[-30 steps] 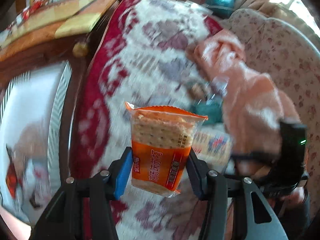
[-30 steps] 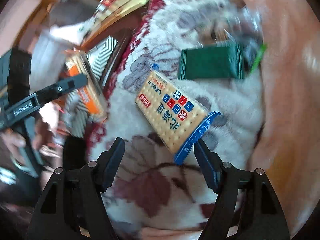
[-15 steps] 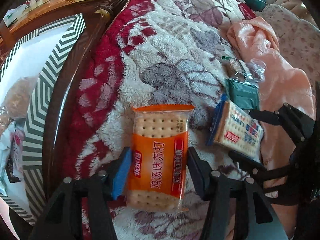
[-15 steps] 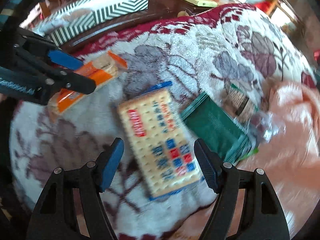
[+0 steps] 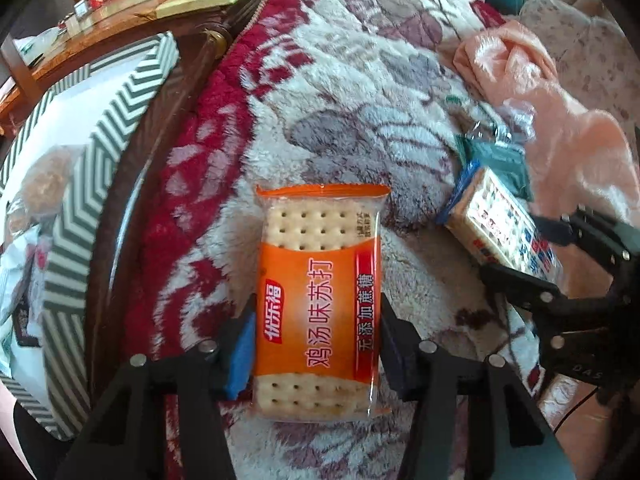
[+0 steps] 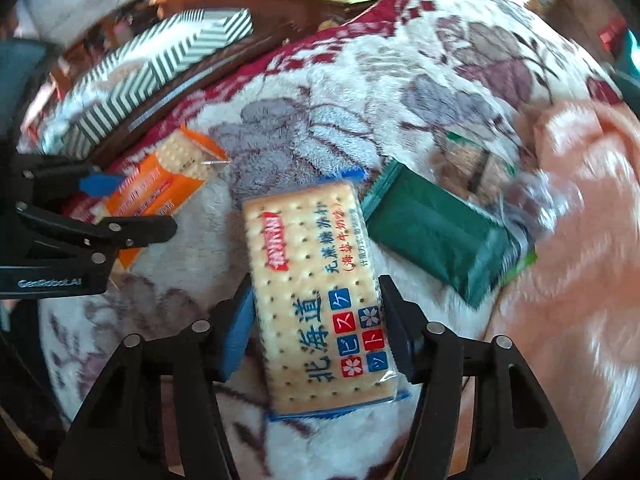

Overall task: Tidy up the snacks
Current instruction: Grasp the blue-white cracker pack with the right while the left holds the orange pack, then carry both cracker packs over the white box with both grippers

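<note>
Our left gripper (image 5: 316, 344) clamps the orange cracker pack (image 5: 320, 296) low over the floral blanket (image 5: 360, 80); our right gripper (image 6: 316, 328) is closing around the blue-edged cracker pack (image 6: 320, 304), seemingly touching it, beside a green packet (image 6: 436, 236).

Black fingers (image 6: 404, 344) with blue pads (image 6: 236, 340), silver screws, white "GenRobot.AI" lettering.

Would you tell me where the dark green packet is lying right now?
In the right wrist view, the dark green packet lies on the floral blanket, right of the blue-edged cracker pack, beside the peach cloth.
</note>
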{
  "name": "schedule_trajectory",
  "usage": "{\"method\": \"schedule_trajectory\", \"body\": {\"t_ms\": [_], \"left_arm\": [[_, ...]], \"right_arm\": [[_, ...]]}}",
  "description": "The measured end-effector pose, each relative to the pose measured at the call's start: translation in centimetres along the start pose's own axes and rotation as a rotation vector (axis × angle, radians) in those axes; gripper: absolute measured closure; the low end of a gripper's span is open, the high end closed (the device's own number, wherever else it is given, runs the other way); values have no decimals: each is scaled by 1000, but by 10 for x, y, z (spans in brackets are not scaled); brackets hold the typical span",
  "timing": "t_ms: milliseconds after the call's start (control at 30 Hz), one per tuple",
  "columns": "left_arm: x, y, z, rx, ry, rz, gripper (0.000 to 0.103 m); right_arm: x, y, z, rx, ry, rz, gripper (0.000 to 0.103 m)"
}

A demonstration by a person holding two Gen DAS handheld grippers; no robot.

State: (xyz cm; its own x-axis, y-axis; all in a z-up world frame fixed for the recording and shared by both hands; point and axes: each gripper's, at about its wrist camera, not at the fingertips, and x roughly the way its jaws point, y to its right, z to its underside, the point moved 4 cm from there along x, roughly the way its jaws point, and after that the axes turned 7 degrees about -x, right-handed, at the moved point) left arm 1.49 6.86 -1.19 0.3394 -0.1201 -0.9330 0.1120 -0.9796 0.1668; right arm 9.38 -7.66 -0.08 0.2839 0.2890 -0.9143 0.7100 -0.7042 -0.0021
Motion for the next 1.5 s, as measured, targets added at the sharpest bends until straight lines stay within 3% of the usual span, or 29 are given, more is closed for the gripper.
{"method": "schedule_trajectory", "body": {"t_ms": [300,833,1200,1500], "left_arm": [[-43,-19,-5,-23,102,-16,47],[-94,-106,-16,-176,223,-103,47],[-102,-173,-18,-296,247,-159,47],[-99,-207,-17,-366,243,-174,47]], "right_arm": [[-21,-19,-8,53,65,-19,48],[-32,-96,-96,-66,140,-65,48],[-16,-145,-147,-118,135,-118,48],[-3,-162,-170,-146,115,-135,48]]}}
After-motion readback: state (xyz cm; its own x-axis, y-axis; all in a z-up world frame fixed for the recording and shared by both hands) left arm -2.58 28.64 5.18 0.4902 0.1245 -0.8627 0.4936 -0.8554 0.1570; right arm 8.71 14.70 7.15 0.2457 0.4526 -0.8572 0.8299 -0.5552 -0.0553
